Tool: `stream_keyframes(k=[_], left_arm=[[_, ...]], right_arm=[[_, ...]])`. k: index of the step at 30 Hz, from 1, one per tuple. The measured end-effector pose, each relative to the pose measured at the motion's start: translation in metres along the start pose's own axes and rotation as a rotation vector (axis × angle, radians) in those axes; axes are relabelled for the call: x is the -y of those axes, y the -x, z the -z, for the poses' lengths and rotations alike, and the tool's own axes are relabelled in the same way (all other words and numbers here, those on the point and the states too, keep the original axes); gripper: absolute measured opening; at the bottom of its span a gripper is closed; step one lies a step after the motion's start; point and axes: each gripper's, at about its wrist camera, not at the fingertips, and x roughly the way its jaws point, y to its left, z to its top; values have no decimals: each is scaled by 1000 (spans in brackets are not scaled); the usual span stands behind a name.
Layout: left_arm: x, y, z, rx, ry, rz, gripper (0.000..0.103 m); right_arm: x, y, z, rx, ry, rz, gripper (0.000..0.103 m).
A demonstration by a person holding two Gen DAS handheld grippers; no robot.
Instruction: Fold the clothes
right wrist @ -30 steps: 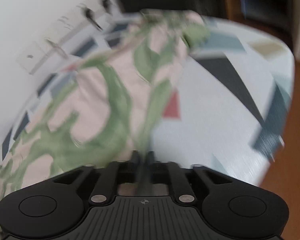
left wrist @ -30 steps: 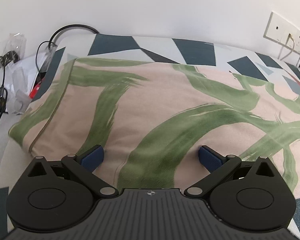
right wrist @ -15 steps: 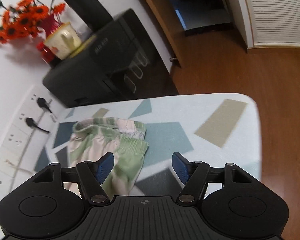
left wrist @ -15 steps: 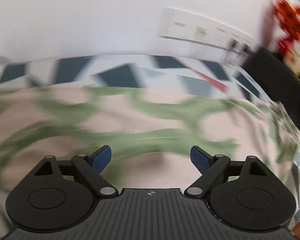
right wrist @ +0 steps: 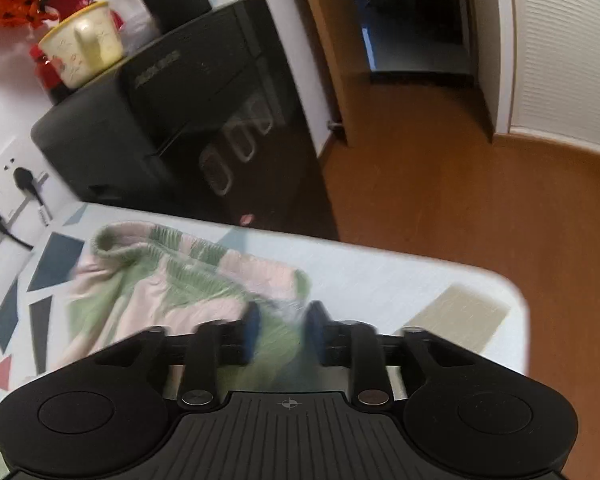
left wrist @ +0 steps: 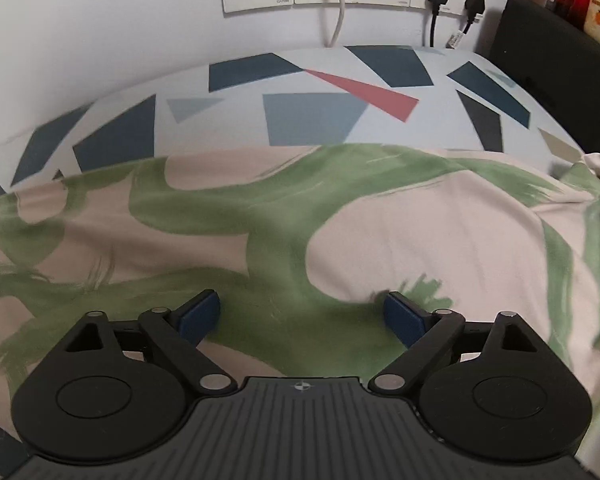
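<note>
**Right gripper closing at the waistband end of the garment**

Position. The garment (left wrist: 340, 232) lies flat on the table (left wrist: 312, 116), its long axis running across the left wrist view, side to side. The gathered waistband (right wrist: 188, 248) sits at the end near the table's right edge, directly ahead of the right gripper (right wrist: 282, 330). The right hand is therefore the nearer one for any pick at that end. The left gripper (left wrist: 302, 314) hovers over mid-length cloth, with the far hem lying parallel to the wall.

Tool state. The left jaws stand wide and are opening; cloth lies beneath them, but nothing is pinched. The right jaws are part-way in and closing, with green fabric showing in the gap between the blue pads (right wrist: 252, 330). Motion blur prevents confirming pad contact, so a grip cannot be assumed.

Materials. The garment is thin, soft woven cloth, pale pink with broad green brush-stroke marks. It drapes limply and should bunch easily. The waistband is ribbed and elastic, thicker than the body. The table cover is smooth and printed with blue, grey and red angular shapes.
</note>
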Motion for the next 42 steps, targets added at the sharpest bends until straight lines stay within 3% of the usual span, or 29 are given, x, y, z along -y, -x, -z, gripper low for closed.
stream_keyframes(k=[1,2,4,5,8,10,13,14,15,16,17,21,23,25,28,29,31,33,36,37,38,42], left_arm=[[0,-1,0,5,1,-7,97],[0,-2,-1,4,5,-8,97],[-1,-4,-1,5,10,-12,101],[-1,-4,0,8,11,-14,102],[-1,-5,1,14,21,-21,103],[0,-5,1,18,30,-26,103],[-1,-5,1,21,30,-27,103],[-1,-5,1,23,28,-25,103],[-2,-6,1,26,26,-23,103],[-3,-6,1,28,25,-22,103],[-3,-6,0,31,26,-22,103],[-6,-9,-1,49,35,-28,103],[-6,-10,-2,54,43,-34,103],[-6,-11,-4,57,48,-37,103],[-5,-12,-4,66,49,-39,103],[-5,-12,-3,69,47,-39,103],[-5,-11,-3,68,45,-38,103],[-5,-11,-4,63,45,-37,103],[-5,-11,-3,64,42,-35,103],[-5,-11,-3,66,41,-35,103],[-5,-11,-3,67,41,-34,103],[-4,-13,-4,72,43,-34,103]], right_arm=[[1,3,-5,11,2,35,61],[1,9,-11,51,-4,67,64],[-10,18,-21,143,43,27,64],[-21,19,-26,174,104,-9,66],[-73,-3,-29,159,411,-101,81],[-97,-23,-24,153,553,-123,83],[-125,-52,-15,141,726,-132,76],[-129,-60,-12,140,753,-124,65],[-131,-65,-10,129,766,-136,51],[-128,-68,-13,116,747,-152,12],[-121,-65,-18,111,689,-155,0],[-77,-43,-65,119,314,-158,0],[-66,-44,-85,113,264,-131,0],[-75,-53,-89,40,380,-156,6],[-97,-54,-68,14,605,-210,54],[-102,-54,-58,33,654,-234,55],[-110,-59,-41,33,713,-276,53],[-113,-72,-34,-5,704,-267,46],[-111,-82,-34,-26,654,-254,31],[-108,-81,-37,-20,627,-259,18],[-105,-81,-41,-13,599,-264,13],[-99,-87,-49,-22,550,-247,11]])
